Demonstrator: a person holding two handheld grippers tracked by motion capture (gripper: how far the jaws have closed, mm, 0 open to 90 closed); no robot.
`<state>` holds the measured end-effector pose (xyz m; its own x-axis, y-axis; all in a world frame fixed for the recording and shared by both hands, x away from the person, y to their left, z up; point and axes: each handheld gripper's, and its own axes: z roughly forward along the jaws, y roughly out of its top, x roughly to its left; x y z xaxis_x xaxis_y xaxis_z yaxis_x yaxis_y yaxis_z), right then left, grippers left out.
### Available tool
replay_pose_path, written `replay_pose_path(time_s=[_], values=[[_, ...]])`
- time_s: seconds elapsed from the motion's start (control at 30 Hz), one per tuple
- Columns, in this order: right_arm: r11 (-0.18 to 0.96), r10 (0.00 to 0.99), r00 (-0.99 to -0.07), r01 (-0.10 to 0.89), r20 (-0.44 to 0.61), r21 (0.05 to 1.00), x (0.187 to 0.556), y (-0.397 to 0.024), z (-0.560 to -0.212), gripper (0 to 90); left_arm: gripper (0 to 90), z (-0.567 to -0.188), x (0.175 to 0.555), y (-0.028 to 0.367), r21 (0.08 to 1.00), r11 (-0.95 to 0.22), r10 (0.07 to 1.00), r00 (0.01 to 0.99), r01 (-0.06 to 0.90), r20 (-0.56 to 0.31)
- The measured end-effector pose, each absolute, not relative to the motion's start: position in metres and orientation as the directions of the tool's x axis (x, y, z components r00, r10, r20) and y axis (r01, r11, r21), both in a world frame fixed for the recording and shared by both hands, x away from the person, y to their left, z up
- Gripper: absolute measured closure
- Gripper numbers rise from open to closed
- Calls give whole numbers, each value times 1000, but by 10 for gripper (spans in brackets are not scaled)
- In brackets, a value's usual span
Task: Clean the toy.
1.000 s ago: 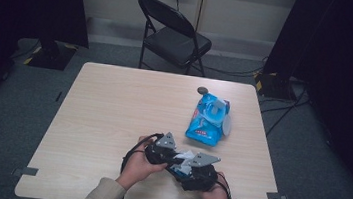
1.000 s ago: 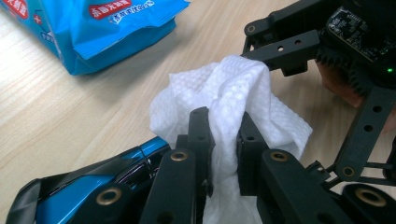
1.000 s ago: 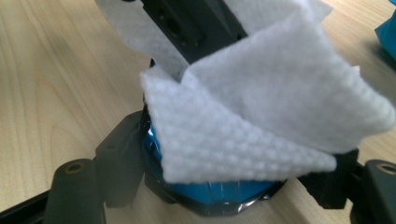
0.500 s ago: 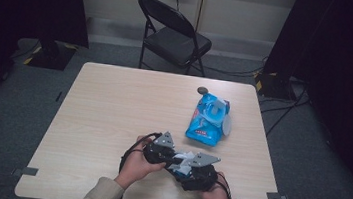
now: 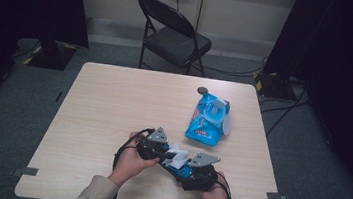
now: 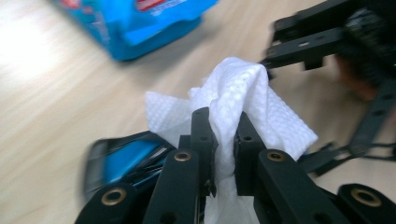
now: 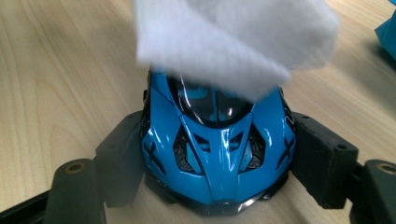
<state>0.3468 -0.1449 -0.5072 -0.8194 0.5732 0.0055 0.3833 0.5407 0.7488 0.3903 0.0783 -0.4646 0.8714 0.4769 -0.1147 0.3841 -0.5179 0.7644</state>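
Claw, left (image 6: 223, 140): jaws clenched on a bunched white wipe (image 6: 243, 98), the free corner of the cloth fanning out past the tips. Claw, right (image 7: 219, 161): pads pressed against both flanks of a blue toy car (image 7: 217, 149), grasping it just above the worktop (image 5: 113, 102) near the person's edge. In the high view the two meet in the middle, the wipe (image 5: 176, 156) draped over the car's roof (the car's far end is hidden under the cloth).

Step in hand, as judged: wiping the car clean. To do it well, keep the right grip firm and square so the car does not twist out, drag the cloth along the body in short strokes rather than dabbing, and let the loose corner, not the hard jaw tips, meet the glossy shell.

Farther out: blue wipe packet (image 5: 207, 120), lying well apart on the worktop; a small dark round object (image 5: 202, 90) beyond it; a folding chair (image 5: 172, 33) behind.
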Motion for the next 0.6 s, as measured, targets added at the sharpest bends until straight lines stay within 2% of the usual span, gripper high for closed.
replay_pose_path(time_s=[0.33, 0.6], values=[[541, 574, -819, 384, 6, 748, 347, -145, -507, 259, 825, -468, 400, 97, 762, -498, 532, 840, 413, -107], [540, 574, -819, 384, 5, 749, 347, -145, -507, 259, 824, -467, 404, 107, 757, -511, 568, 821, 407, -58]])
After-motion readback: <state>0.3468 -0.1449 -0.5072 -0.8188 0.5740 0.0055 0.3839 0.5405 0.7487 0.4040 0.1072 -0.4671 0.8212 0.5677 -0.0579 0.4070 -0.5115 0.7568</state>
